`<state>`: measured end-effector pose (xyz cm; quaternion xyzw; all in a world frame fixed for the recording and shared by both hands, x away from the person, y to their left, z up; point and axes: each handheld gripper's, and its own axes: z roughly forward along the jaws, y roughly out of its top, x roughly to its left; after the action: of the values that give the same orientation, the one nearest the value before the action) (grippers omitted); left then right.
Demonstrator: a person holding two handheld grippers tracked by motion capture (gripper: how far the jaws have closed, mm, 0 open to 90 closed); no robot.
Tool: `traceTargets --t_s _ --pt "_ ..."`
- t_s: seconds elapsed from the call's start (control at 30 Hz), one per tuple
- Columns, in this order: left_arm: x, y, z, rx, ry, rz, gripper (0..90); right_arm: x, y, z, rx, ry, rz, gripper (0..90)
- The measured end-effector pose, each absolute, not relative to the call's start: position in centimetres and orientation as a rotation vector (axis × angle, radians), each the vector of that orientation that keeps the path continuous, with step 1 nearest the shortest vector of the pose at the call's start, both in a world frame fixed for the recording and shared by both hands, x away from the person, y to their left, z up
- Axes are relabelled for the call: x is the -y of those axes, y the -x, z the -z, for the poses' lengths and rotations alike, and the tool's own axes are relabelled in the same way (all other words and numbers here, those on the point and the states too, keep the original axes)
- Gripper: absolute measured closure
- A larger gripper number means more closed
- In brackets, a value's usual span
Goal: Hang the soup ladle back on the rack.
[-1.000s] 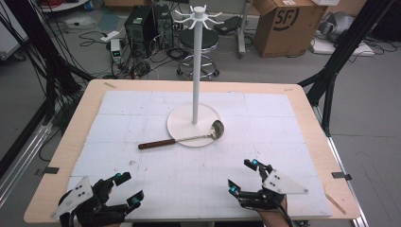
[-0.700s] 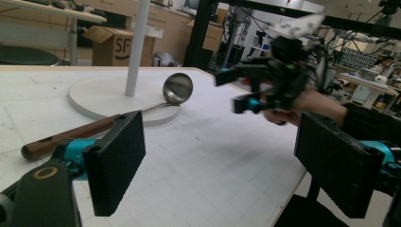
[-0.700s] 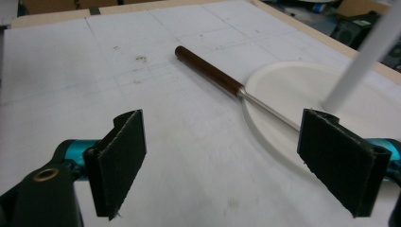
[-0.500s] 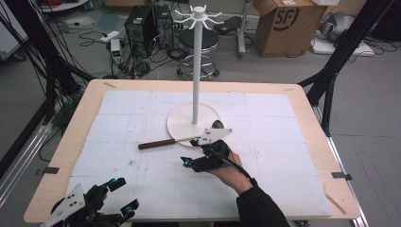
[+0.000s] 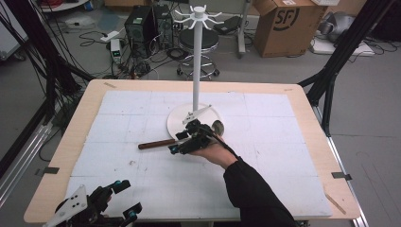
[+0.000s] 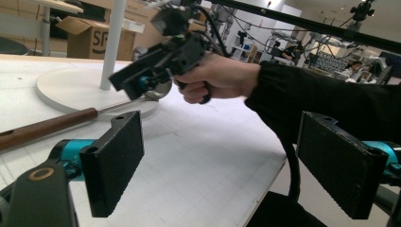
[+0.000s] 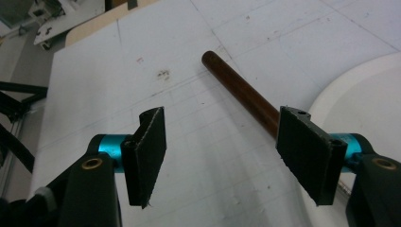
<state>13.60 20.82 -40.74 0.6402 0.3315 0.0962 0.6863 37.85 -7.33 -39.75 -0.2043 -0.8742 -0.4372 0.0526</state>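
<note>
Item: ladle [image 5: 161,142], wooden handle, metal shaft and bowl. Location: flat on the white mat of the counter [image 5: 61,156], near the middle, its bowl end resting at the near rim of the stand's round white base [image 5: 177,120].

Orientation: long axis runs roughly left to right across the counter, tilted slightly so the bowl end sits a little farther away. The brown handle end points left; the bowl [image 5: 218,126] points right. In the right gripper view the handle [image 7: 239,92] runs from the far middle of the frame toward the right finger.

Right gripper [image 5: 182,143]: over the ladle at the junction of handle and shaft, fingers [image 7: 302,151] spread wide, the handle passing between them but not yet pinched. It looks to me poised for a grasp, not holding.

Left gripper [image 5: 124,201]: at the near left edge of the counter, well apart from the ladle, fingers [image 6: 116,161] wide, holding nothing.

Stand: tall white pole [image 5: 196,61] with a ring of hooks [image 5: 198,13] at the top, all hooks bare.

Progress, as judged: early. Done: the approach to the ladle. Left: closing on the handle, lifting, and presumably hanging the ladle on a hook.
</note>
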Motion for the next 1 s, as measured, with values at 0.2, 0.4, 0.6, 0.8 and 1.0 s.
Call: traceTargets --t_s 0.2,0.4,0.6,0.8,1.0 --pt "-20.8 -13.7 41.0 -0.748 -1.427 -0.2 16.5 5.6 -39.5 40.8 2.687 0.592 1.253 35.2" --pt "-21.0 -13.8 41.1 -0.749 -1.407 -0.163 16.4 4.1 -40.3 42.0 2.736 0.539 1.177 37.4" --pt "-21.1 -14.0 41.1 -0.769 -1.407 -0.14 16.4 3.5 -41.0 42.6 2.747 0.503 1.128 39.0" --pt "-20.9 -13.9 41.0 -0.718 -1.478 -0.24 16.4 2.5 -40.4 43.5 2.875 0.409 1.01 46.4" --pt "-20.7 -14.5 41.4 -0.633 -1.505 -0.347 16.5 2.4 -40.0 43.5 2.966 0.372 1.011 56.0"
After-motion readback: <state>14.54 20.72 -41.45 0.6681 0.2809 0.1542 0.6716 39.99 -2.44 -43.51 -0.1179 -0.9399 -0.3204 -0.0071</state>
